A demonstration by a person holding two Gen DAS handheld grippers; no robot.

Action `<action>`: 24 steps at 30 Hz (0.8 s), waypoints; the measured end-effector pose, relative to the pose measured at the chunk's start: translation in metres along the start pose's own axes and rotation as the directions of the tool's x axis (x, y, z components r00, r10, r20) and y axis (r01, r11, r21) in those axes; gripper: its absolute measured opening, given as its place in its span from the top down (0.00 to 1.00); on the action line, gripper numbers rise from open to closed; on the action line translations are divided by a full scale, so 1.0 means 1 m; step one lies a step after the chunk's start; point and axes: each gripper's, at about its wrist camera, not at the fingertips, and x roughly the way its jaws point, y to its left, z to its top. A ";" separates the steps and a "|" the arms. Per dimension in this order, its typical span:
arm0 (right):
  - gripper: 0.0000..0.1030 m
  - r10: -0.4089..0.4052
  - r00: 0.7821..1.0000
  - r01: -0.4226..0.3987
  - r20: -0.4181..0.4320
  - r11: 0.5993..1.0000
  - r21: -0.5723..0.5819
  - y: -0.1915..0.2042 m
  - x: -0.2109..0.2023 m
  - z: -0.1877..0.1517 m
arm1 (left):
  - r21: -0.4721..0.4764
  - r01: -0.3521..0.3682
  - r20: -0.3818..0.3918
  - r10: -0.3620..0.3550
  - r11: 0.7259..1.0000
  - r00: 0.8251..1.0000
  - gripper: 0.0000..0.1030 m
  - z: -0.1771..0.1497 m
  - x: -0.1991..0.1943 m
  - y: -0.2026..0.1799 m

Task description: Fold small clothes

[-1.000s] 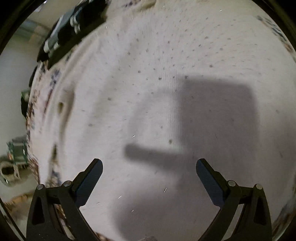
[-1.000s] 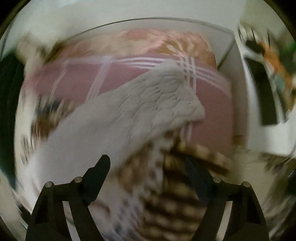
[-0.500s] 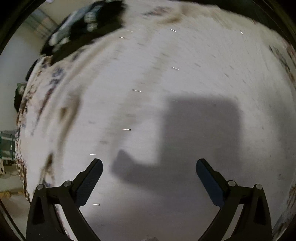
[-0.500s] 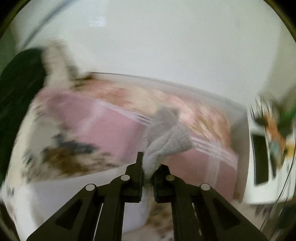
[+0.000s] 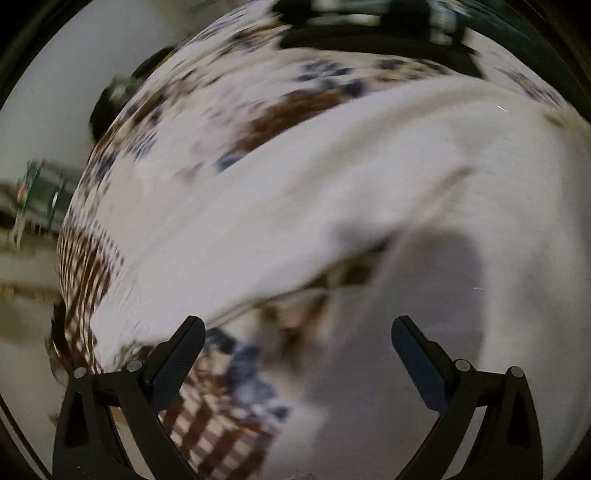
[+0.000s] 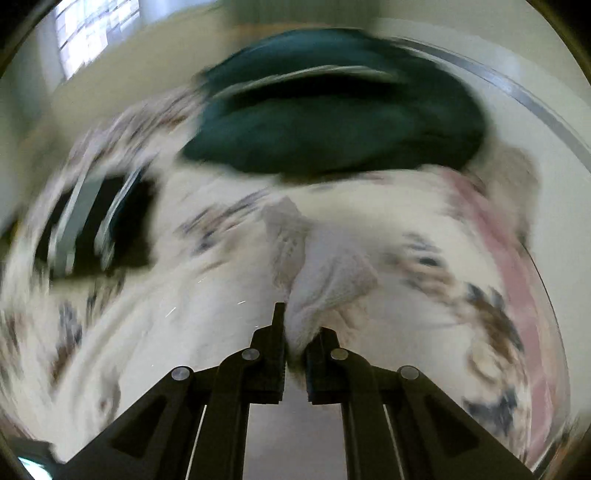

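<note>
A white knit garment (image 5: 314, 199) lies spread on a patterned brown, blue and white bedspread (image 5: 207, 428). One long part of it runs from lower left to upper right in the left wrist view. My left gripper (image 5: 297, 347) is open and empty, close above the cloth. My right gripper (image 6: 295, 332) is shut on a bunched end of the white knit garment (image 6: 325, 273) and holds it up over the bed. Both views are blurred by motion.
A dark green bundle (image 6: 332, 122) lies at the far side of the bed. A black and grey striped item (image 6: 92, 229) lies at the left, also at the top of the left wrist view (image 5: 369, 22). A pink cloth (image 6: 517, 258) lies at the right. The bed's edge and floor (image 5: 26, 258) are at the left.
My right gripper closed on the end of the white garment and swung it left across the bed. My left gripper stayed open and pulled back, so the bedspread now shows beside the garment.
</note>
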 end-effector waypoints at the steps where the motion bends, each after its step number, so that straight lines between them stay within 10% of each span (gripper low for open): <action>1: 0.93 0.006 1.000 -0.008 -0.021 0.997 -0.077 0.041 0.017 -0.007 | -0.024 0.002 -0.012 -0.002 1.000 1.000 0.00 -0.001 0.006 0.010; 7: 0.93 -0.026 0.990 -0.010 -0.142 0.968 -0.250 0.160 0.082 -0.063 | -0.110 0.012 -0.033 -0.015 0.994 0.999 0.00 -0.008 0.030 0.044; 13: 0.88 -0.014 0.950 -0.071 -0.311 0.963 -0.260 0.186 0.111 -0.085 | -0.188 0.065 -0.047 -0.075 0.980 0.996 0.00 -0.008 0.038 0.080; 17: 0.30 0.212 0.900 -0.240 -0.381 0.970 -0.029 0.143 0.091 -0.083 | -0.306 0.145 -0.047 -0.167 0.941 0.985 0.00 -0.023 0.030 0.126; 21: 0.29 0.195 0.916 -0.204 -0.352 0.979 0.010 0.094 0.053 -0.094 | -0.505 0.169 -0.079 -0.240 0.847 0.968 0.00 -0.048 0.041 0.180; 24: 0.29 0.153 0.919 -0.150 -0.364 0.988 0.038 0.063 0.039 -0.106 | -0.702 0.177 -0.067 -0.312 0.690 0.948 0.00 -0.070 0.064 0.222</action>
